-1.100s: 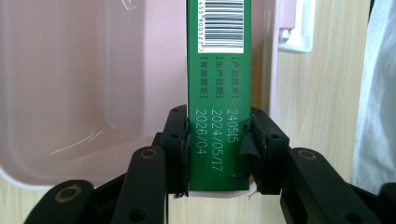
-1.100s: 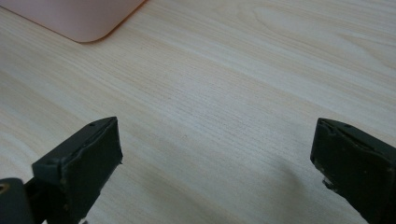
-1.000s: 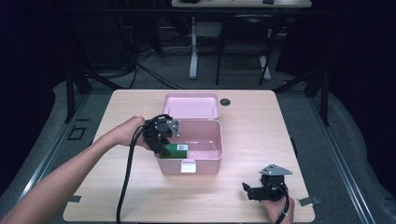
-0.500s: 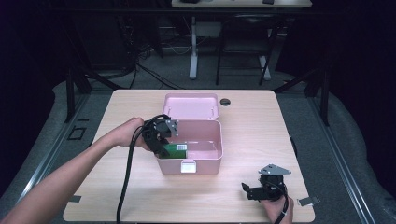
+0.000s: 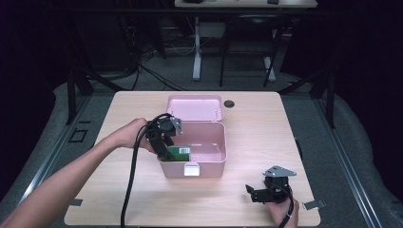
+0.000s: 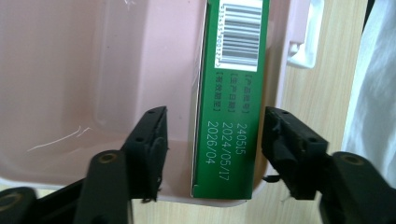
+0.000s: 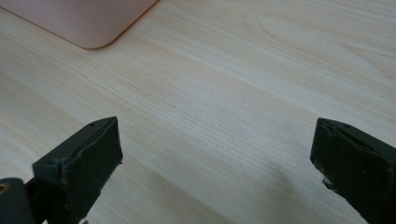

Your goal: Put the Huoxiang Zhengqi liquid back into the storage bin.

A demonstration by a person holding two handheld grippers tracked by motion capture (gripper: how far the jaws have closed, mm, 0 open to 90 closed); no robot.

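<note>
Where the left gripper [image 6: 212,140] is held over the left end of the pink box [image 5: 213,165], a green carton [image 6: 231,93] is seen between its jaws, with a clear gap on each side, so the carton is no longer pinched; the jaws have just been opening and nothing is pressed by the pads. The carton is set inside the box, against its near wall at the left end, with the lid [image 5: 195,107] folded back behind on the worktop [image 5: 285,137]. It is judged to be a light, thin-walled cardboard pack: stiff enough along its edges to be lifted, yet easily dented if squeezed hard across its broad faces, and its glossy print may slide a little under the pads. Hold is best taken across the narrow thickness, near mid-length. In the left gripper view the long axis runs away from the jaws, with the barcode end farthest and the dated end nearest; in the high view the carton lies along the near wall. The right gripper [image 5: 256,192] is rested near the worktop's near right corner, jaws spread wide and empty.
</note>
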